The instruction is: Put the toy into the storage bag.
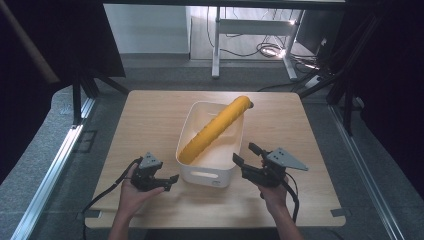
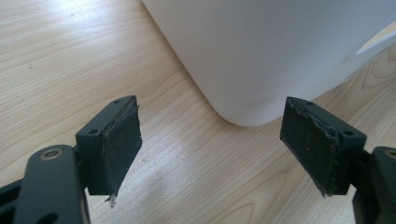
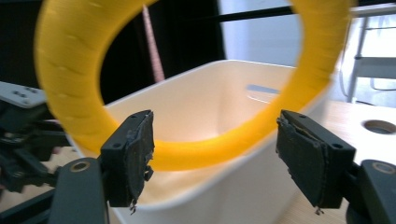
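White bin (image 1: 186,136) holding yellow ring (image 1: 215,130) leaning over its rim, left tongs (image 1: 170,181) and right tongs (image 1: 245,154) both released.

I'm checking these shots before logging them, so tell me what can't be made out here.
- High view: the floor of the white bin, partly hidden by the yellow ring, seen edge-on.
- Right gripper view: the ring's top, cut off by the frame; its near surface is blurred.
- Left gripper view: the bin's rim and inside, cut off by the top edge.
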{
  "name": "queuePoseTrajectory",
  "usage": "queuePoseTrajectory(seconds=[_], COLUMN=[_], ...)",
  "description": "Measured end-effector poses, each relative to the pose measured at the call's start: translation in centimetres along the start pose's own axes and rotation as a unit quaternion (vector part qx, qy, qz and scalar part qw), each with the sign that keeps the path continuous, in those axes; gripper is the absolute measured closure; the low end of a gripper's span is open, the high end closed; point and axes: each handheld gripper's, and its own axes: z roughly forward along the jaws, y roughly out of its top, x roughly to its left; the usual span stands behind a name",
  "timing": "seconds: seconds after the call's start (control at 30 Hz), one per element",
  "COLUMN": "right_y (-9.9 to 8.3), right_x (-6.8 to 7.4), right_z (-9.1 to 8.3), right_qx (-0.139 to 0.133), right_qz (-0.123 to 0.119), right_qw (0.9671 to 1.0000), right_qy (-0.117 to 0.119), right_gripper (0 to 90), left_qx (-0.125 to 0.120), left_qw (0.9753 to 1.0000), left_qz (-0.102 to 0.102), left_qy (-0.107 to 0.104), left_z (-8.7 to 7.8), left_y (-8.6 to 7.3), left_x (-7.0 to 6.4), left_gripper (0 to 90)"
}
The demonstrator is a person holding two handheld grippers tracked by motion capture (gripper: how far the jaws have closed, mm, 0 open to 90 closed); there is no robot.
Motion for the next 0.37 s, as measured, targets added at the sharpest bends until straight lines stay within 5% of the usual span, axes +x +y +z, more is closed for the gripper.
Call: queuePoseTrajectory(seconds=[0.13, 0.37], right_y=[-0.8, -1.3], right_x=[-1.8, -2.4], right_z=[-0.7, -0.9], right_qx=[0.004, 0.006], right_qz=[0.008, -0.001], right_qw=[0.9998, 0.9994], right_qy=[-0.019, -0.034], right_gripper=[30.5, 30.7], left_qx=[0.001, -0.001], left_qw=[1.0000, 1.0000], left_qz=[-0.001, 0.001], left_qy=[0.001, 0.000], left_z=[0.1, 0.0], left_y=[0.0, 0.1], left_x=[0.0, -0.1], left_gripper=[20.6, 20.4])
